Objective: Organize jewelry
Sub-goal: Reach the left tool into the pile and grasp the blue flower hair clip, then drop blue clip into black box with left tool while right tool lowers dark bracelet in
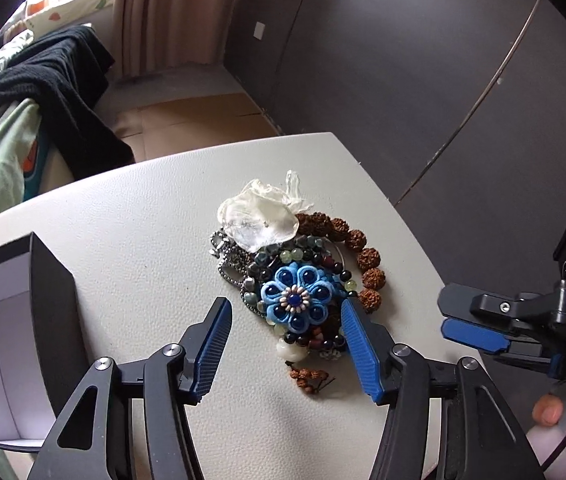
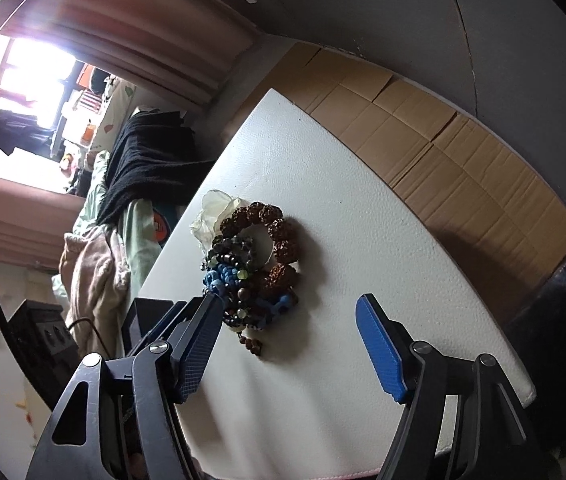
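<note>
A pile of jewelry lies on the white table (image 1: 131,216): a blue flower brooch (image 1: 297,300), a brown seed-bead bracelet (image 1: 363,256), dark bead strands, a metal chain (image 1: 229,258) and a clear plastic bag (image 1: 259,220). My left gripper (image 1: 287,308) is open, its blue-padded fingers either side of the brooch's near part. My right gripper (image 2: 289,308) is open and empty, just short of the pile (image 2: 251,264); it also shows at the right in the left wrist view (image 1: 479,324).
An open black box with a white inside (image 1: 7,340) stands at the table's left edge. Clothes (image 1: 43,92) hang left of the table. Cardboard (image 2: 443,148) covers the floor beyond the far edge. A dark wall stands behind.
</note>
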`<state>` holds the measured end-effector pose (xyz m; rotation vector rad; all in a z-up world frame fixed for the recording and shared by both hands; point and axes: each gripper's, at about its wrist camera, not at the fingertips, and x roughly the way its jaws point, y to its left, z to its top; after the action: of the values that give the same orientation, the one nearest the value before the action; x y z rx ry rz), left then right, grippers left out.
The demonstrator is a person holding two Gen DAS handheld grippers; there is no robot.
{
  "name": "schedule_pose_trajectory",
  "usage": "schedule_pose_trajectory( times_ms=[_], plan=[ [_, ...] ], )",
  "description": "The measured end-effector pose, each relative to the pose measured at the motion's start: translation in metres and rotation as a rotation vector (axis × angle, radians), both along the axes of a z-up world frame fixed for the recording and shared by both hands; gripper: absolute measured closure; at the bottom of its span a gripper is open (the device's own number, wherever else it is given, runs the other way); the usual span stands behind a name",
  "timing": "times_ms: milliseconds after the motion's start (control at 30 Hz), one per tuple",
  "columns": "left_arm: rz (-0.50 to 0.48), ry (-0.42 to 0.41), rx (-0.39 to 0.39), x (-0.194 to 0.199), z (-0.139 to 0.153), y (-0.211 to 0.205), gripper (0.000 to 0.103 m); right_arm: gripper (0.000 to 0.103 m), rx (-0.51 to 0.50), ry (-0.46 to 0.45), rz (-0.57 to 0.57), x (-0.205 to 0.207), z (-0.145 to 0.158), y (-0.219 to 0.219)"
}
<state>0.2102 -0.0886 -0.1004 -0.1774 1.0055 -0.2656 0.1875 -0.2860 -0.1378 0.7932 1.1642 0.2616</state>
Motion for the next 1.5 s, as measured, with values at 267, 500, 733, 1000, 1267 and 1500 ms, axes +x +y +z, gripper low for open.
schedule_pose_trajectory(
  times_ms=[267, 500, 733, 1000, 1267, 1500],
  plan=[
    [-0.021, -0.006, 0.039, 0.007, -0.012, -0.012, 0.065, 0.045, 0.086, 0.084, -0.016, 0.016, -0.021, 0.009],
    [-0.006, -0.051, -0.012, 0.002, 0.013, -0.005, 0.071, 0.045, 0.106, 0.089, -0.019, 0.029, -0.021, 0.013],
    [0.025, -0.156, -0.084, -0.017, 0.057, 0.007, 0.073, 0.045, 0.123, 0.061, 0.009, 0.025, -0.015, 0.021],
    [0.106, -0.185, -0.118, -0.030, 0.064, 0.054, 0.073, 0.060, 0.116, 0.099, 0.053, 0.027, -0.031, 0.040],
    [0.139, -0.158, -0.137, -0.037, 0.058, 0.088, 0.073, 0.076, 0.055, 0.106, 0.071, 0.028, -0.038, 0.060],
    [0.159, -0.183, -0.168, -0.055, 0.073, 0.110, 0.073, 0.093, 0.078, 0.107, 0.068, 0.019, -0.040, 0.070]
  ],
)
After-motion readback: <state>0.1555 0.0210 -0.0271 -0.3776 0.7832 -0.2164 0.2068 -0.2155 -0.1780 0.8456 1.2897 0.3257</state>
